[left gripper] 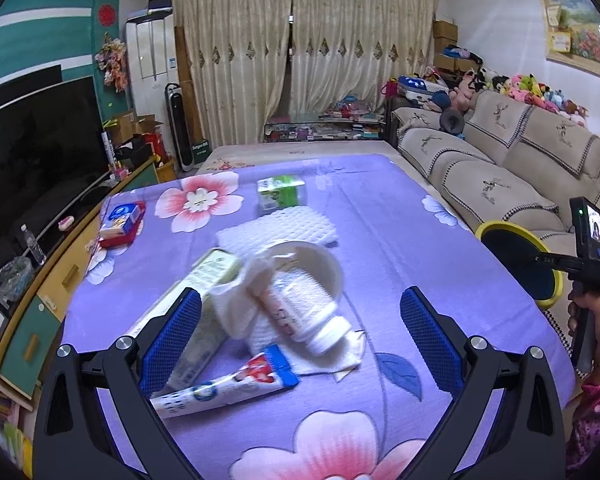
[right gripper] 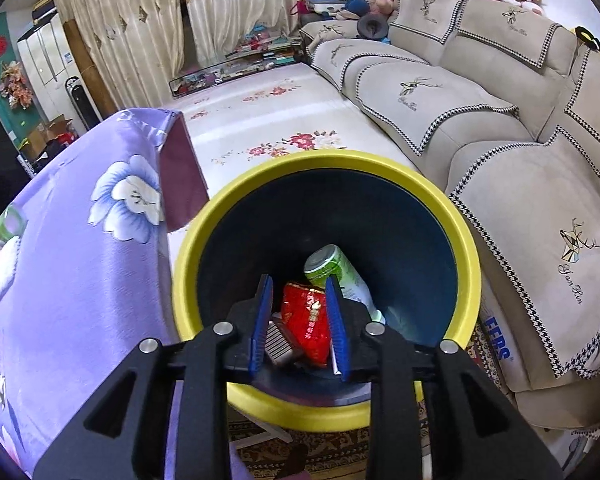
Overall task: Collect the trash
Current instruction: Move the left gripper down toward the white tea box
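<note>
Trash bin (right gripper: 328,172): round, thick yellow rim, dark blue smooth inside, standing on the floor between the table and the sofa (right gripper: 500,128). Inside it a green-and-white can (right gripper: 336,268) lying tilted, a shiny red foil packet (right gripper: 306,316), and a small box with a barcode (right gripper: 278,342). Right gripper (right gripper: 298,320) points down into the bin mouth, blue ribbed pads partly apart, nothing pinched between them; the red packet sits below, seen through the gap.

Left gripper (left gripper: 300,336) hovers over the table, jaws spread wide, empty. Under it a loose pile on the purple floral cloth (left gripper: 440,248): a squeezed toothpaste tube (left gripper: 224,388), a white plastic bottle (left gripper: 300,312) on its side, crumpled white tissue (left gripper: 240,308), a white paper cup (left gripper: 308,264) tipped over, a long cardboard box (left gripper: 208,276), white foam netting (left gripper: 284,224). Further back a green-white carton (left gripper: 280,194), and a blue-and-red packet (left gripper: 122,220) near the left edge.

Beige cushioned sofa with houndstooth trim; plush toys (left gripper: 532,88) along its back.
</note>
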`<action>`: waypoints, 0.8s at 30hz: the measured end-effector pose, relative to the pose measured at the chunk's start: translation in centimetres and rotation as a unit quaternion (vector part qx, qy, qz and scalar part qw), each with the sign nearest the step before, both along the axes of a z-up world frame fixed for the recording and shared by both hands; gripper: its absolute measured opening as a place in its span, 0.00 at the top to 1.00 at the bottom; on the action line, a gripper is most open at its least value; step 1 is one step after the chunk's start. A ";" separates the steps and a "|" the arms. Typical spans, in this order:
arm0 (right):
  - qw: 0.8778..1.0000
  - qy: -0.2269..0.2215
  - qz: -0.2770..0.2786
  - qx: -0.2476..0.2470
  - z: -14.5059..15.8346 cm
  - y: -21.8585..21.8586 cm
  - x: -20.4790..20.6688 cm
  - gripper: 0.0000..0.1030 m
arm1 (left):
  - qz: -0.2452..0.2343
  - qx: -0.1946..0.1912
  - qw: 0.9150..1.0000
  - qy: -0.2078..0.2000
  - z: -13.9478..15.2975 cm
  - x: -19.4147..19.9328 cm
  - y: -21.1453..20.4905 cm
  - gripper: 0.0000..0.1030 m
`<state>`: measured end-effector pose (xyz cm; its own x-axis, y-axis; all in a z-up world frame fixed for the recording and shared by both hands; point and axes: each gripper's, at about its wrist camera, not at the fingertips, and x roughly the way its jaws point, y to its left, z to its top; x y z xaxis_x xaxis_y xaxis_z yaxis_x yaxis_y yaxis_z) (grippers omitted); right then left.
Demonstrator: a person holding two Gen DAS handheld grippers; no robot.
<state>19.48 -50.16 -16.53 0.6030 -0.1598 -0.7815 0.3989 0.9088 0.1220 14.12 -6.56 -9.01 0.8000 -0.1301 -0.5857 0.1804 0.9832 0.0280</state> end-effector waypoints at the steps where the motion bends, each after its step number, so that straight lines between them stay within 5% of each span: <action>1: 1.000 -0.001 0.003 0.000 0.1 0.2 0.0 0.74 | 0.005 0.000 1.000 0.000 0.0 -0.1 0.6 0.05; 9: 1.000 -0.001 0.016 -0.008 0.4 1.4 0.1 0.74 | 0.040 0.003 0.999 0.003 0.0 0.3 5.7 0.05; 19: 1.000 0.000 0.020 -0.014 0.9 1.8 0.1 0.74 | -0.021 0.039 0.999 0.020 -1.5 1.4 9.2 0.05; 24: 1.000 0.000 0.020 -0.016 1.0 2.0 0.2 0.74 | -0.039 0.049 0.997 0.053 -3.8 3.1 9.5 0.22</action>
